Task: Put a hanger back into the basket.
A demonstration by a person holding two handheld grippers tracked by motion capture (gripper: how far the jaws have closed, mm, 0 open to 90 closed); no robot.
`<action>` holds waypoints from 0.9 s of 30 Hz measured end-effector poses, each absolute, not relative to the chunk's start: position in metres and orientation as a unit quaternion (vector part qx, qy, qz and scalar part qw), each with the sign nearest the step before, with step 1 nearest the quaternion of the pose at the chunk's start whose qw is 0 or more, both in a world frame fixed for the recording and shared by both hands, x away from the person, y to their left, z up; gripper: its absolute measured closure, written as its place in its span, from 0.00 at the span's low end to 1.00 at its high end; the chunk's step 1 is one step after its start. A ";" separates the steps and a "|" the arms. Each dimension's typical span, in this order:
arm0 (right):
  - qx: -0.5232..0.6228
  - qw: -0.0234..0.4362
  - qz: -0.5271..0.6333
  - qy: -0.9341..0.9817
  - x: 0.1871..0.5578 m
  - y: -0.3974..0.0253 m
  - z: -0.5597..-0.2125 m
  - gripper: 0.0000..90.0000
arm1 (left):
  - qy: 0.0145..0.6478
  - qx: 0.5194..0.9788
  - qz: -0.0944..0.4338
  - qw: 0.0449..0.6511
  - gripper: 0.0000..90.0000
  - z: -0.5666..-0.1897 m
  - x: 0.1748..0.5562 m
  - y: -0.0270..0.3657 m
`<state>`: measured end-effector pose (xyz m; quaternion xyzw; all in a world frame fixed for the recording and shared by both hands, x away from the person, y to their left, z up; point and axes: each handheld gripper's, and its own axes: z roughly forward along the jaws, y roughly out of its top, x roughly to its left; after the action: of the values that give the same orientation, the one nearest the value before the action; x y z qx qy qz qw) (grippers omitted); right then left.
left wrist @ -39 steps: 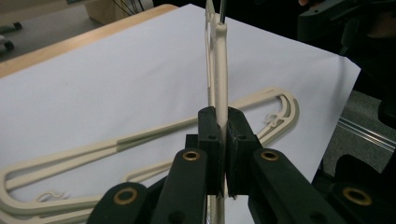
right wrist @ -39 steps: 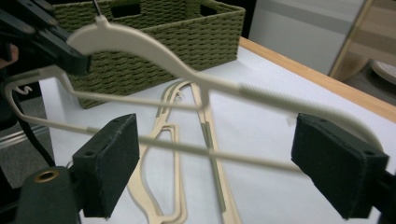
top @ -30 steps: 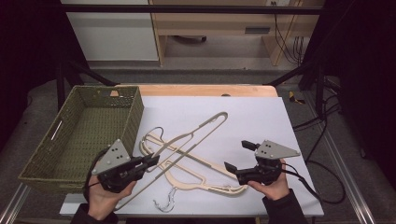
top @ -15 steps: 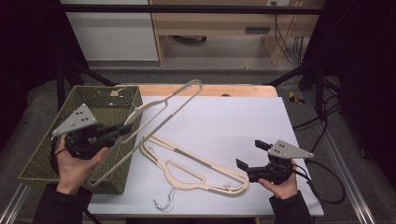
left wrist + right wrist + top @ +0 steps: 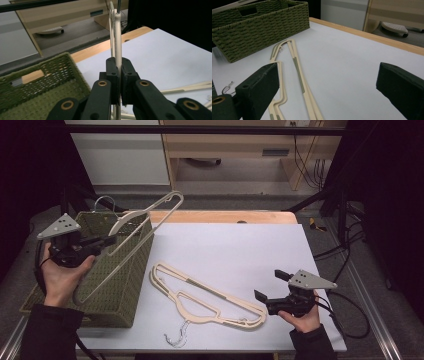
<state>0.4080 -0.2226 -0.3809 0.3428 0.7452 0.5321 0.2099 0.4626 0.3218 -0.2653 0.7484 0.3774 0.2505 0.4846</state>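
My left gripper [image 5: 107,240] is shut on a cream plastic hanger [image 5: 145,215], held up in the air above the green woven basket [image 5: 127,285] at the table's left. In the left gripper view the hanger's bar [image 5: 117,32] stands clamped between the jaws of my left gripper [image 5: 117,65]. A second cream hanger [image 5: 210,300] with a metal hook [image 5: 176,336] lies flat on the white table [image 5: 235,245] near the front. My right gripper [image 5: 267,288] is open at the front right, just beyond that hanger's right end. The lying hanger [image 5: 294,75] reaches away ahead of its wide-apart jaws.
The basket [image 5: 262,25] takes up the left side of the table. A wooden strip [image 5: 225,216] edges the far side. Cables [image 5: 345,320] trail off the right edge. A wooden bench and a white cabinet stand behind the table.
My left gripper has lifted one hanger off the table and carried it left and up over the basket. The right gripper has drifted slightly right, still open.
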 end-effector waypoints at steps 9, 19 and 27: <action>0.349 0.212 0.529 0.744 0.408 -0.224 -0.381 0.04 | 0.414 0.732 0.258 0.476 0.96 -0.278 0.468 0.362; 0.348 0.213 0.526 0.746 0.409 -0.223 -0.381 0.04 | 0.452 0.719 0.259 0.461 0.96 -0.296 0.472 0.396; 0.347 0.213 0.525 0.748 0.409 -0.223 -0.382 0.04 | 0.458 0.720 0.262 0.451 0.96 -0.302 0.478 0.397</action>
<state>0.4090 -0.2234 -0.3816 0.3467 0.7479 0.5247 0.2126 0.4776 0.3972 -0.3023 0.7202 0.4577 0.2624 0.4506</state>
